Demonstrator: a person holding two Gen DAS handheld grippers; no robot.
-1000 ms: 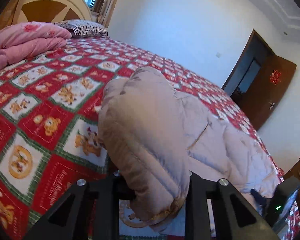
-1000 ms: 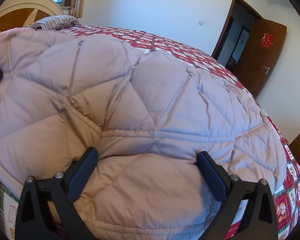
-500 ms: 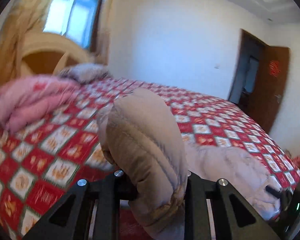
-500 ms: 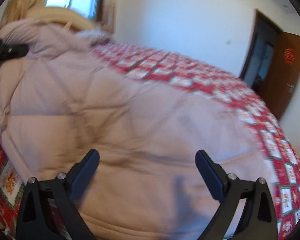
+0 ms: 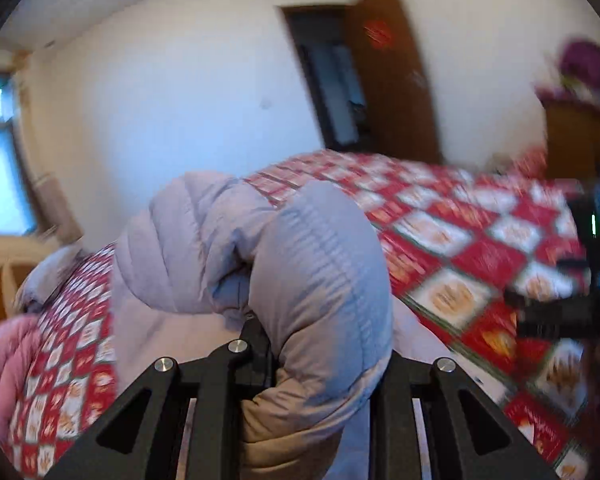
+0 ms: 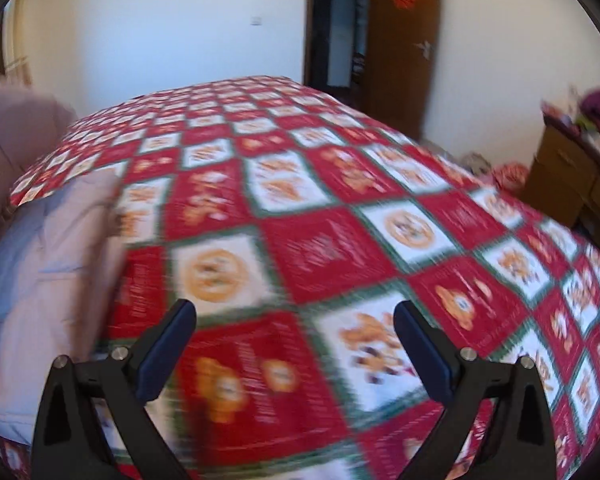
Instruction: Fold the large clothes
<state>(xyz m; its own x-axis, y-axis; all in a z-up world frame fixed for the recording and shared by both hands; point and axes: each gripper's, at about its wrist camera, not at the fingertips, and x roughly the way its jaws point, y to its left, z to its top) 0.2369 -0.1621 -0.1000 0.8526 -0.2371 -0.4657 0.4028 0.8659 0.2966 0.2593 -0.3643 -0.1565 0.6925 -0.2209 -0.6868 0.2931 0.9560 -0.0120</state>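
Note:
A pale pink-grey puffy down jacket (image 5: 300,264) lies on the bed. My left gripper (image 5: 320,368) is shut on a thick fold of it and holds that fold raised and curled over the rest. In the right wrist view the jacket (image 6: 48,264) lies at the left edge. My right gripper (image 6: 296,344) is open and empty above the bare bedspread, to the right of the jacket. It also shows blurred at the right of the left wrist view (image 5: 560,312).
A red, white and green checked bedspread (image 6: 340,208) covers the bed. A pink folded quilt (image 5: 0,368) lies at the headboard end. A brown door (image 6: 404,40) stands open behind the bed. A wooden dresser (image 6: 572,184) with clutter stands at the right.
My left gripper has swung the held fold up and to the right, across the jacket. My right gripper has moved right, off the jacket, and now faces bare bedspread.

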